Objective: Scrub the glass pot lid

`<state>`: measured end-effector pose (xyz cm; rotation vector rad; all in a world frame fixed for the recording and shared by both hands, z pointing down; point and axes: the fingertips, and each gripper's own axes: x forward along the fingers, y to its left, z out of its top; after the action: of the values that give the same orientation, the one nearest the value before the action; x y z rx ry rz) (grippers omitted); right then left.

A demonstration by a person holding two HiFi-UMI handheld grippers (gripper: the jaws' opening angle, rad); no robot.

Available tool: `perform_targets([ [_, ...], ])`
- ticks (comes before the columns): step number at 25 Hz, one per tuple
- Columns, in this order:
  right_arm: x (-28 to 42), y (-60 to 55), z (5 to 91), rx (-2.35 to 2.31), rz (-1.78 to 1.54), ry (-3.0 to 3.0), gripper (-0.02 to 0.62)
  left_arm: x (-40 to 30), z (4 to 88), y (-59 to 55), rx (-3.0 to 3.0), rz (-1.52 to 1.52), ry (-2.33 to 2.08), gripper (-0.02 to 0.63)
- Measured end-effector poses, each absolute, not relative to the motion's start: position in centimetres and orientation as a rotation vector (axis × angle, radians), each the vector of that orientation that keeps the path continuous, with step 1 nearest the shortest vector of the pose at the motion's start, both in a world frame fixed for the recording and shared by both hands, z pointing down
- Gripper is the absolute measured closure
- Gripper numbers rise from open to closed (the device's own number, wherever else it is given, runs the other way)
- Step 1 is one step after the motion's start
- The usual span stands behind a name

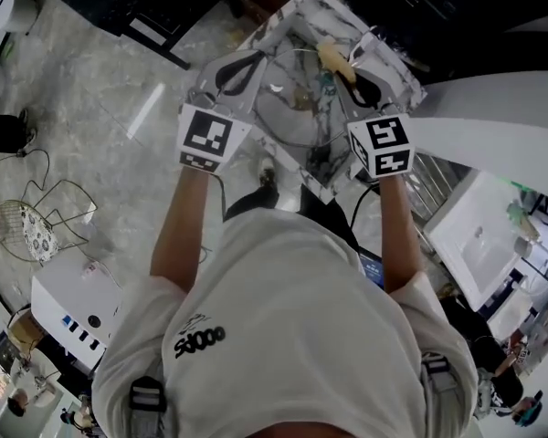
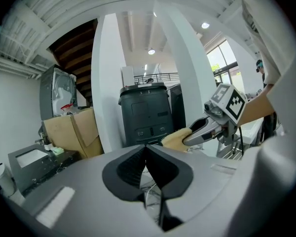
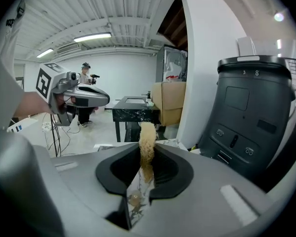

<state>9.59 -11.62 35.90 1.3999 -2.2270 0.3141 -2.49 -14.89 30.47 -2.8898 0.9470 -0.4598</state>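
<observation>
L gripper [image 1: 254, 61] jaws pressed together on thin metal rim of glass pot lid [image 1: 292, 109]. Lid is round, clear, sits btwn both grippers over grey-veined marble table [image 1: 389, 64]. R gripper [image 3: 147, 158] pinching tan fibrous scrubber [image 3: 147, 135] btwn ribbed black pads, its end by lid's far rim; contact I can't tell. White shirt [image 1: 283, 336] has black print, I read only "000". Black plastic bin [image 3: 251, 117] has digits on lid, too small to read.

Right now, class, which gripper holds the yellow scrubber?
The right gripper: a fibrous yellow scrubber is pinched between its jaws, while the left gripper is closed on the glass pot lid instead.
</observation>
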Motion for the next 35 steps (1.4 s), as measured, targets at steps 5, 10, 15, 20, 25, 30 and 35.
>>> perform_targets([
  [5, 10.7, -13.5, 39.0, 1.33, 0.359, -2.223, 0.545, -1.5, 33.0, -16.2, -2.876, -0.535, 1.044, 0.595],
  [10, 11.1, -14.4, 42.4, 1.259, 0.398, -2.219, 0.545, -0.5, 34.5, -17.0, -2.867, -0.551, 1.161, 0.595],
  [15, 10.6, -14.8, 45.3, 1.239, 0.455, -2.236, 0.546, -1.0, 37.2, -17.2, -2.854, -0.605, 1.211, 0.595],
  [20, 9.3, -14.7, 47.7, 1.217, 0.464, -2.222, 0.546, -1.8, 39.7, -17.2, -2.876, -0.643, 1.208, 0.595],
  [25, 8.6, -14.3, 49.3, 1.242, 0.514, -2.203, 0.546, -2.2, 41.8, -17.8, -2.905, -0.668, 1.168, 0.595],
  [30, 9.1, -14.2, 51.3, 1.273, 0.566, -2.156, 0.546, -2.2, 42.9, -18.2, -2.923, -0.674, 1.16, 0.595],
  [35, 10.5, -15.0, 53.6, 1.336, 0.608, -2.084, 0.546, -2.2, 44.2, -18.5, -2.936, -0.693, 1.143, 0.595],
])
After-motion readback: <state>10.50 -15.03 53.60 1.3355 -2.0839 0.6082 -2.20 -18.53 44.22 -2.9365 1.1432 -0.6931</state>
